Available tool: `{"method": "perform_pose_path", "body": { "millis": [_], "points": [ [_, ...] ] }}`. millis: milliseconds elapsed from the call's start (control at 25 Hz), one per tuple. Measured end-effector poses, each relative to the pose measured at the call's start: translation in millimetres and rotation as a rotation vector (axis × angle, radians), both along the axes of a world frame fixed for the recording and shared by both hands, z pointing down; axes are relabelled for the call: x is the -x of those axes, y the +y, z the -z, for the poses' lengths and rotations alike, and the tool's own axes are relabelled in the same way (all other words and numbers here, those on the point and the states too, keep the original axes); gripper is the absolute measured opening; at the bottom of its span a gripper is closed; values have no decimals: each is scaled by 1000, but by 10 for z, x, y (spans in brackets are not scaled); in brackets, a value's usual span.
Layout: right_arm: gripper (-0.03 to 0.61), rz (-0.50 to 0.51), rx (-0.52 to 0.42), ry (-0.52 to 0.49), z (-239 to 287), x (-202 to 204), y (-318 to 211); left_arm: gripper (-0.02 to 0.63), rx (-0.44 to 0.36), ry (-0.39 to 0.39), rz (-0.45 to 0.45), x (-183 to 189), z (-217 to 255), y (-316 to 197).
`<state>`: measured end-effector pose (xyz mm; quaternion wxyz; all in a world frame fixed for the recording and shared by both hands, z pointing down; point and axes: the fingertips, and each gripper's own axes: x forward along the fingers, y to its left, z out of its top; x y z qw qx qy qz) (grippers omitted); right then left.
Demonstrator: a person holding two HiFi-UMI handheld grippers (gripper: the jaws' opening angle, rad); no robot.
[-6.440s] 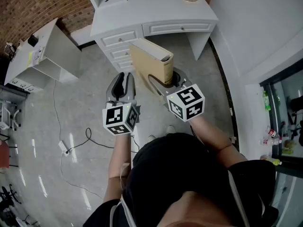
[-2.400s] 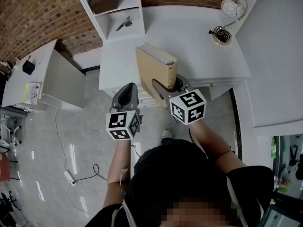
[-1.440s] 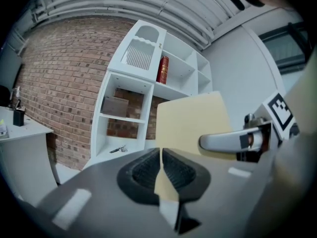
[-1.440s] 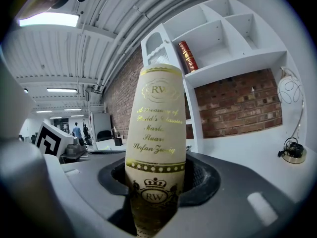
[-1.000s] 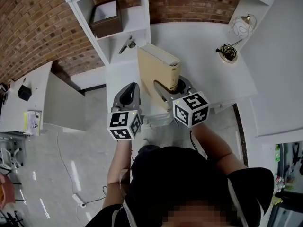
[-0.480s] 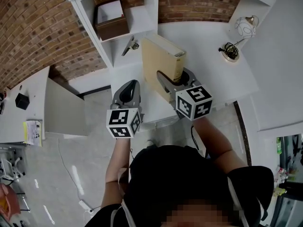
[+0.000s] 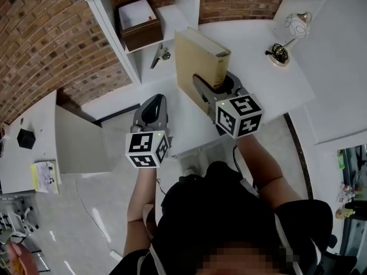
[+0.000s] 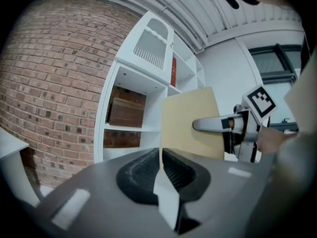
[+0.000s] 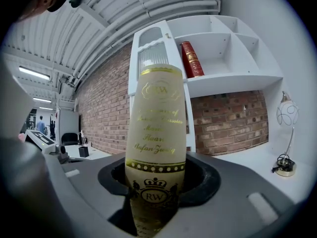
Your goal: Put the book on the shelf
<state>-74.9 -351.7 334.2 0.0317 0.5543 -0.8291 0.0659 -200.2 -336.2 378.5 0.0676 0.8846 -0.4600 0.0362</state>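
Note:
A thick cream book (image 7: 200, 62) with gold lettering on its spine (image 9: 156, 133) stands upright between the jaws of my right gripper (image 7: 211, 90), which is shut on it above the white desk (image 7: 258, 79). The white shelf unit (image 7: 149, 4) rises just ahead; in the right gripper view its compartments (image 9: 228, 58) show behind the book, one holding a red book (image 9: 190, 58). My left gripper (image 7: 153, 109) hangs to the left of the book, shut and empty; its view shows the book's cover (image 8: 190, 123) and the right gripper's finger (image 8: 213, 125) across it.
A brown box (image 7: 140, 24) sits in a lower shelf compartment, a small metal object (image 7: 160, 55) in the one beside it. A round lamp (image 7: 297, 24) with a coiled cable (image 7: 278, 55) stands at the desk's right. A white cabinet (image 7: 80, 142) stands left on the floor.
The person has stepped closer to the desk; both grippers and the held book have advanced toward the shelf unit. The grip on the book is unchanged.

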Motion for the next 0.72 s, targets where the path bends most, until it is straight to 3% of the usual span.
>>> {"method": "perform_pose_path", "body": {
  "millis": [320,720],
  "points": [
    [227,-26,-45,29,238,8,-151,11,-11,54,-30,-88,140,-180],
    [227,-7,-122,42,588,-71,-463,11,-96,63,17,-96,509,-345]
  ]
}}
